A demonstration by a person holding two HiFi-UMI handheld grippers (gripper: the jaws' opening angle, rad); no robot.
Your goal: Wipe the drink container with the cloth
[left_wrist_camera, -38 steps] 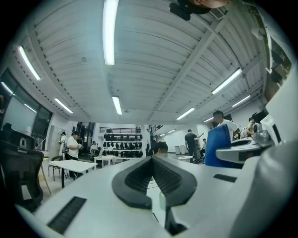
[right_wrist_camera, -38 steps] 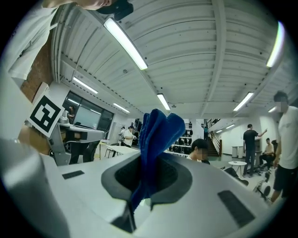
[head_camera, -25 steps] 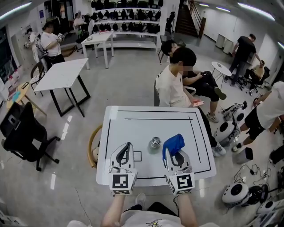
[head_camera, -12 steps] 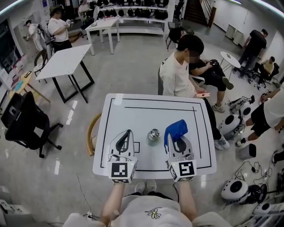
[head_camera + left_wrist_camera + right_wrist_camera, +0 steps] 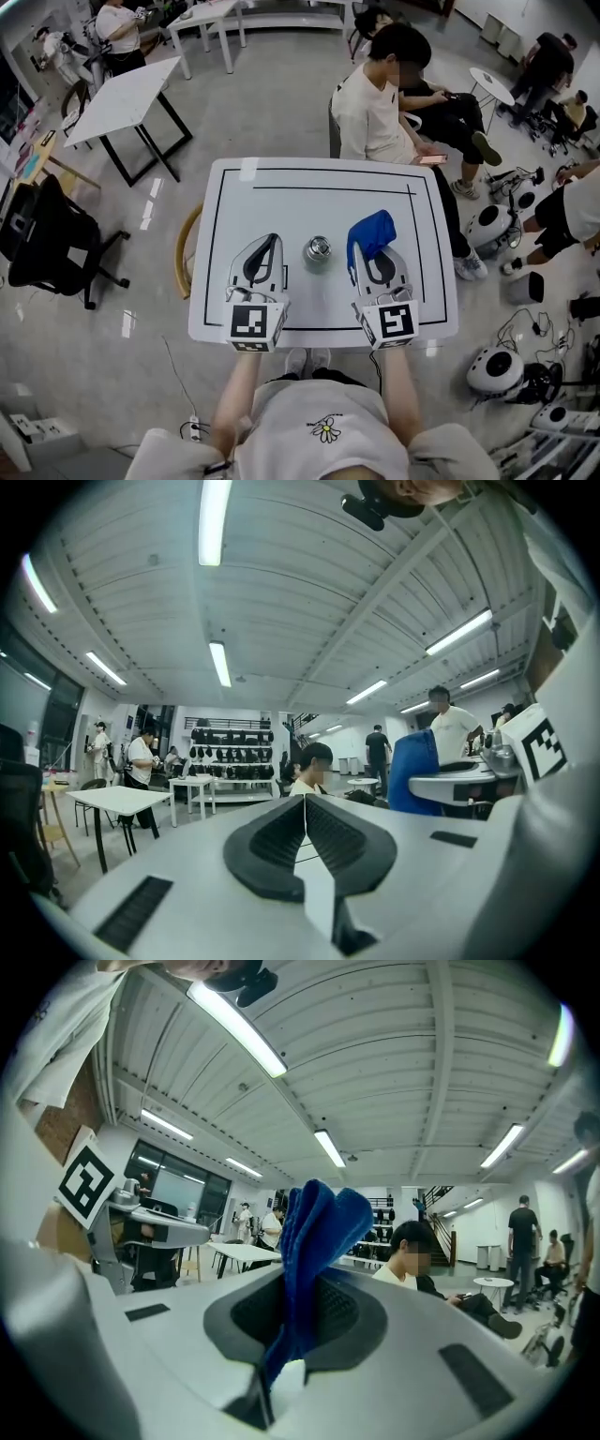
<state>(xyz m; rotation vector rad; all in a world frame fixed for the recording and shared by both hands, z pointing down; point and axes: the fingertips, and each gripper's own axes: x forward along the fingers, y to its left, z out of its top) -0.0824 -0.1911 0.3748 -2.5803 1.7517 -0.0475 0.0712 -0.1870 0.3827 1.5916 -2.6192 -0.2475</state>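
Observation:
A small silver drink container [image 5: 319, 250] stands on the white table [image 5: 300, 211], between my two grippers. My left gripper [image 5: 271, 240] lies on the table to its left, jaws shut with nothing between them; in the left gripper view [image 5: 305, 802] the pads meet in a thin line. My right gripper [image 5: 374, 251] sits to the container's right, shut on a blue cloth [image 5: 371, 233] that sticks out past its tips. In the right gripper view [image 5: 302, 1283] the blue cloth [image 5: 314, 1232] rises in folds from between the pads. Neither gripper touches the container.
A person in a white shirt [image 5: 373, 103] sits at the table's far edge. Black lines [image 5: 333, 189] mark a frame on the tabletop. A second white table [image 5: 122, 99] stands far left, a black chair [image 5: 52, 244] at left, white round robots [image 5: 494, 372] on the floor at right.
The head view has tipped lower and nearer over the table. Both grippers and the container keep their places on it, the cloth still in the right gripper.

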